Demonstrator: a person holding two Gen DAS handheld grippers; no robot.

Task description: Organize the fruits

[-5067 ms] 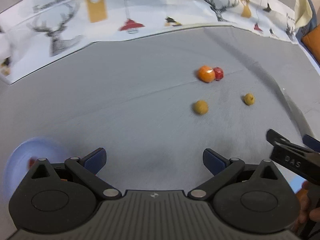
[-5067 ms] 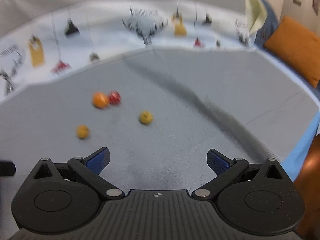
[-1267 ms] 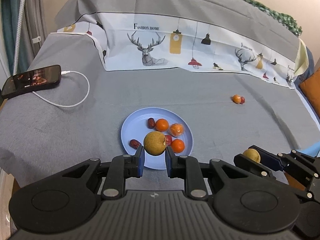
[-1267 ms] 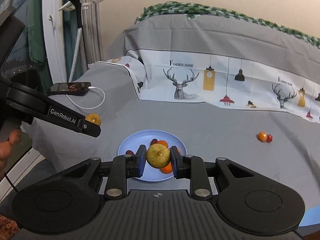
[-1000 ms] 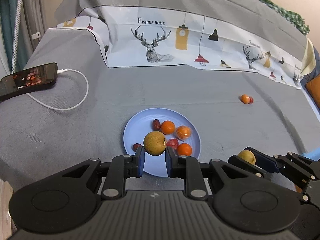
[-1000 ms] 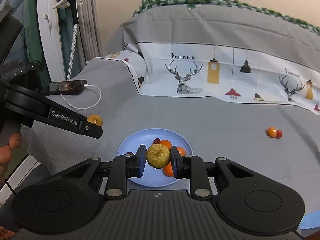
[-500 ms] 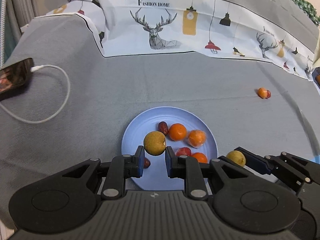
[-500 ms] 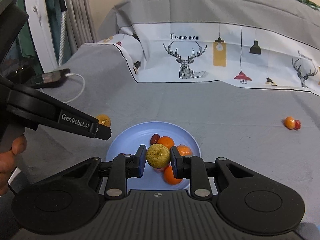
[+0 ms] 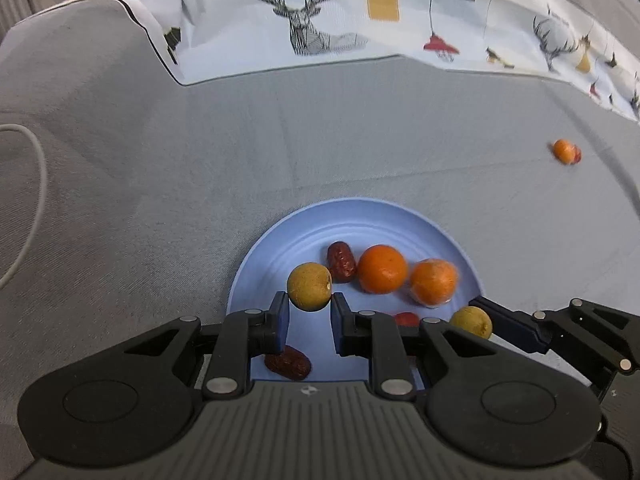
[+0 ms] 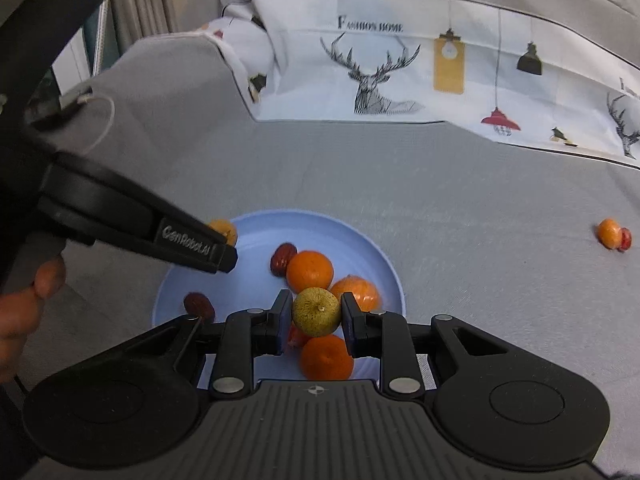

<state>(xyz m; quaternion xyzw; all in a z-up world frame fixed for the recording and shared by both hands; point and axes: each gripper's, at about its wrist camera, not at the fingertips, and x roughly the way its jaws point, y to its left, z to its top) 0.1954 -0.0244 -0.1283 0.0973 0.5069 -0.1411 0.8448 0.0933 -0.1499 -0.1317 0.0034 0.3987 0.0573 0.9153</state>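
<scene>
A light blue plate point(image 9: 280, 248) point(image 10: 360, 236) lies on the grey bedspread and holds oranges point(image 9: 382, 269) point(image 10: 310, 271) and red dates point(image 9: 341, 256) point(image 10: 282, 258). My left gripper point(image 9: 308, 312) is shut on a yellow-brown round fruit point(image 9: 309, 286) just above the plate's near side. My right gripper point(image 10: 316, 314) is shut on a second yellow-green round fruit point(image 10: 317, 312) over the plate; it also shows in the left wrist view point(image 9: 472, 321). A small orange point(image 9: 562, 150) point(image 10: 608, 233) with a red fruit point(image 10: 625, 239) beside it lies far right on the bedspread.
A white sheet with deer and lamp prints point(image 9: 360, 12) point(image 10: 440, 72) lies across the back. A white cable point(image 9: 32, 200) loops at the far left. The left gripper's body point(image 10: 120, 216) and a hand point(image 10: 24, 304) fill the left of the right wrist view.
Both grippers, each holding its fruit, have moved forward and down over the plate, which now looks larger and closer. The phone has left the left wrist view.
</scene>
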